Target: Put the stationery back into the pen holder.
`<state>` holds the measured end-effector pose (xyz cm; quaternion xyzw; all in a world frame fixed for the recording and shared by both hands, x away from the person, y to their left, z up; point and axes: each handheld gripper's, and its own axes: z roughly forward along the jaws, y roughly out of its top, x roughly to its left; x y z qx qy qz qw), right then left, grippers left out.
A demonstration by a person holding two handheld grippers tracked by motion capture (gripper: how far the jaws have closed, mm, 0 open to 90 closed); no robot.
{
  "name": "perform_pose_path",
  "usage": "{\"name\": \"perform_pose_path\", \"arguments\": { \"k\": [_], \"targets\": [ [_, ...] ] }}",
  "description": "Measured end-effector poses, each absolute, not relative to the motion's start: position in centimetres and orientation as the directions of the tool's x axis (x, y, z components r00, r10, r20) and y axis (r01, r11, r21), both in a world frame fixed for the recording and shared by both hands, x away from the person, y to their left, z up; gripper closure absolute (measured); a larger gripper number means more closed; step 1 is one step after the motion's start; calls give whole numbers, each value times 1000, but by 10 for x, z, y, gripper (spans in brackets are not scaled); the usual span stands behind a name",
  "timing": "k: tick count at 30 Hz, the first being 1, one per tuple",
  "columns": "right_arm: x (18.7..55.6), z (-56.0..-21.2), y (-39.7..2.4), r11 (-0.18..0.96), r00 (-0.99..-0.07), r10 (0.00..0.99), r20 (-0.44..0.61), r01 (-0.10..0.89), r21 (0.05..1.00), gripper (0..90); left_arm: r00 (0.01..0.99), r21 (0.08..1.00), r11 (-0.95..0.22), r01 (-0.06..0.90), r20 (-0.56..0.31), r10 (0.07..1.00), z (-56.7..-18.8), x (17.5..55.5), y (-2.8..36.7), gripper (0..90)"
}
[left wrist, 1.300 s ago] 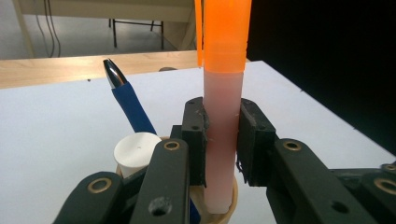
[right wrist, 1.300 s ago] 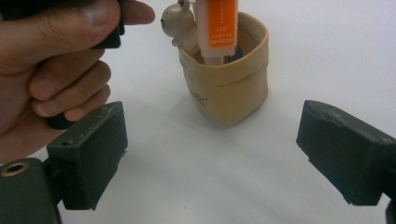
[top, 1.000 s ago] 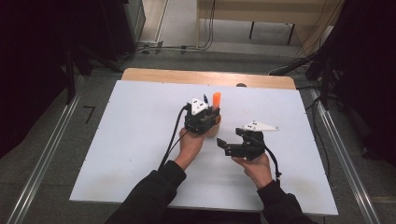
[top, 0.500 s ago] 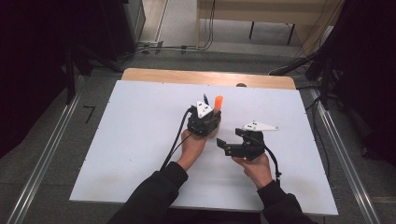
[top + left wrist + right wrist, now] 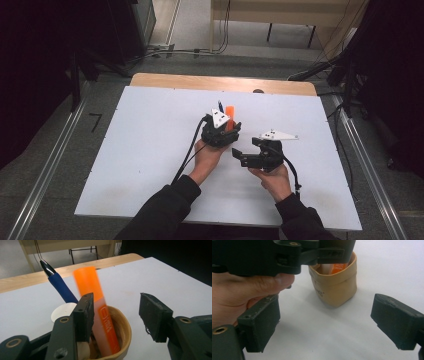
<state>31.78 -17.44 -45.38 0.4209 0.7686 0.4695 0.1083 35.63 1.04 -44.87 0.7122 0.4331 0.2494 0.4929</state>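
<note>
table [image 5: 150, 150]: white top, bare on the left side; the action sits mid-table, slightly right of centre.
left gripper [image 5: 221, 131]: hovers right over the pen cup, hand under it. Jaws have just been opening, from nearly closed to about half spread.
what changed: a second ago the orange marker stood pinched in the left gripper above the cup; now the marker has sunk a little lower and stands free.
left gripper contents: nothing clamped. In the left gripper view [image 5: 113, 315] one pad sits against or just beside the marker's side, the other pad well clear with a gap.
meaning: my read, the marker drop-off is done; release looks clean. Next call is to lift the left gripper straight up without snagging the marker top.
orange marker [image 5: 96, 310]: in the cup, leaning, top blurred, pale label band with orange print lower down. Sticks well above the rim.
blue pen [image 5: 60, 286]: also in the cup, just beside the marker, silver tip up, leaning away.
cup [image 5: 334, 287]: tan, soft-looking, rolled rim, small print on the side; upright on the table. A round white object lies just behind it, can't tell what.
right gripper [image 5: 252, 155]: near the cup on its right, held low, jaws wide apart, empty, aimed at the cup.
risk: cup looks light, a nudge on exit could tip it.
</note>
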Motion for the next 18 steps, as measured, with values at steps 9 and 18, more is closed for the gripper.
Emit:
{"name": "perform_pose_path", "arguments": {
  "k": [9,18],
  "targets": [
    [318,-454,-174,205,-622,750,228,545,813,71,511,917,-125,378,-94,854,-441,350,16,415],
    [318,-454,-174,205,-619,752,228,547,811,71,508,908,-105,405,-128,852,-432,344,22,360]
  ]
}}
